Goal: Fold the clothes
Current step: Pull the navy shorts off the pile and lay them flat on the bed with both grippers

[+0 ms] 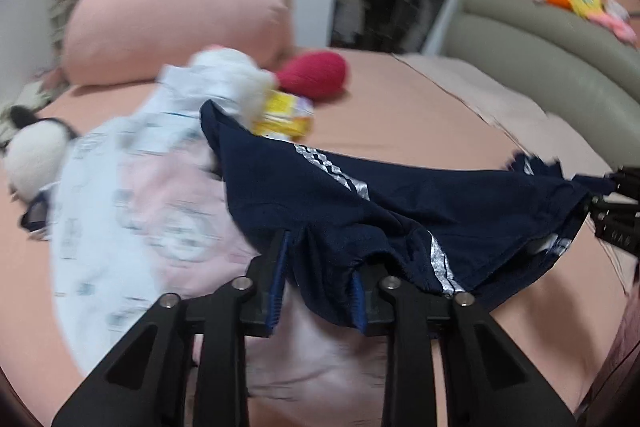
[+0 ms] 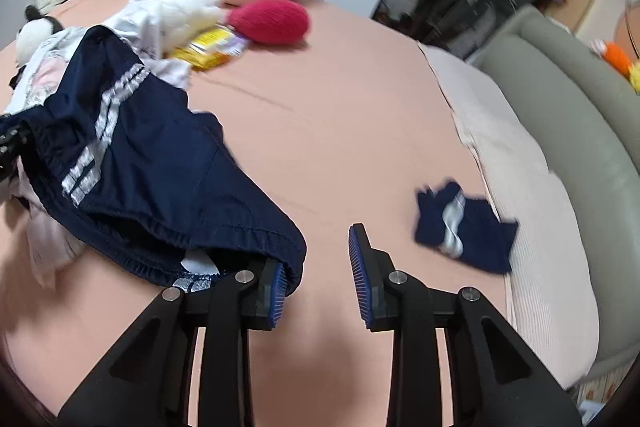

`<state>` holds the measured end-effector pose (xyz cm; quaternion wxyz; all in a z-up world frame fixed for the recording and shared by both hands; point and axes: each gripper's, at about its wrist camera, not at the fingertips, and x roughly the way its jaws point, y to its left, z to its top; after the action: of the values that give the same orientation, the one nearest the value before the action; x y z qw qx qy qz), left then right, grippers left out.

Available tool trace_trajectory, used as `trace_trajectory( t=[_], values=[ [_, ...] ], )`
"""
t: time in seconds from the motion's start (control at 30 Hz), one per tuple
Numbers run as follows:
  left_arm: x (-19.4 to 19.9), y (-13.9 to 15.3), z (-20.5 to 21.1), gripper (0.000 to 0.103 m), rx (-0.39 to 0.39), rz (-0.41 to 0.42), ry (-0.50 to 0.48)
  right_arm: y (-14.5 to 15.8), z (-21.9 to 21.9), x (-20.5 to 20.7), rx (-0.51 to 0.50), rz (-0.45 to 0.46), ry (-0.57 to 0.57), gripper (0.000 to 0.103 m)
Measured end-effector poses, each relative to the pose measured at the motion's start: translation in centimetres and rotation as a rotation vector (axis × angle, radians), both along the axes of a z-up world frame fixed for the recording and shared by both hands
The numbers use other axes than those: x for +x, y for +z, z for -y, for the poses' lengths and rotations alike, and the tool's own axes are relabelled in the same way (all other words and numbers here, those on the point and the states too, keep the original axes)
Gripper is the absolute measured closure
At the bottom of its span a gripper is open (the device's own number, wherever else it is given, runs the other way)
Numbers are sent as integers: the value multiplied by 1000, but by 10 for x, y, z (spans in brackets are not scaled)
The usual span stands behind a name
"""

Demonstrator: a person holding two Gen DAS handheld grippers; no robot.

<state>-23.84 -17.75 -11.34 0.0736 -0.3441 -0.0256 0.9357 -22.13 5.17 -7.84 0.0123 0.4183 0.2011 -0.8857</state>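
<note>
Here, a pair of navy shorts (image 1: pixel 360 203) with silver side stripes is hanging stretched between two hand-held claws above a pink-sheeted bed (image 2: pixel 340 115). The left claw (image 1: pixel 318 277) is standing narrowly parted with navy cloth bunched between its blue pads, though whether the pads are pressing on it cannot be told. The right claw (image 2: pixel 318 277) is showing a clear gap, its jaws apart; the waistband is draping over its left finger (image 2: pixel 276 291) only, with no cloth between the pads. Behind the shorts, a pale printed garment (image 1: pixel 120 195) is lying crumpled beside a white plush toy (image 2: pixel 192 7), a yellow packet (image 2: pixel 212 47) and a red knitted ball (image 2: pixel 272 21). A second navy garment (image 2: pixel 464 227) is lying near the bed's right edge, well apart.
</note>
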Motion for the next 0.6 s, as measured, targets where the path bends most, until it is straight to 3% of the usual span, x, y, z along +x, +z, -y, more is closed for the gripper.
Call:
trace_trajectory(
  t=[0.13, 0.33, 0.43, 0.6],
  values=[
    [4, -19, -51, 82, 12, 70, -110, -11, -55, 17, -4, 30, -82, 75],
    [41, -57, -125, 82, 78, 249, -225, -32, -147, 74, -66, 97, -204, 75],
    [73, -62, -151, 82, 153, 302, -223, -45, -187, 101, -101, 139, -243, 74],
    [131, -54, -172, 82, 229, 321, -121, -57, -216, 135, -175, 167, -237, 72]
  ],
)
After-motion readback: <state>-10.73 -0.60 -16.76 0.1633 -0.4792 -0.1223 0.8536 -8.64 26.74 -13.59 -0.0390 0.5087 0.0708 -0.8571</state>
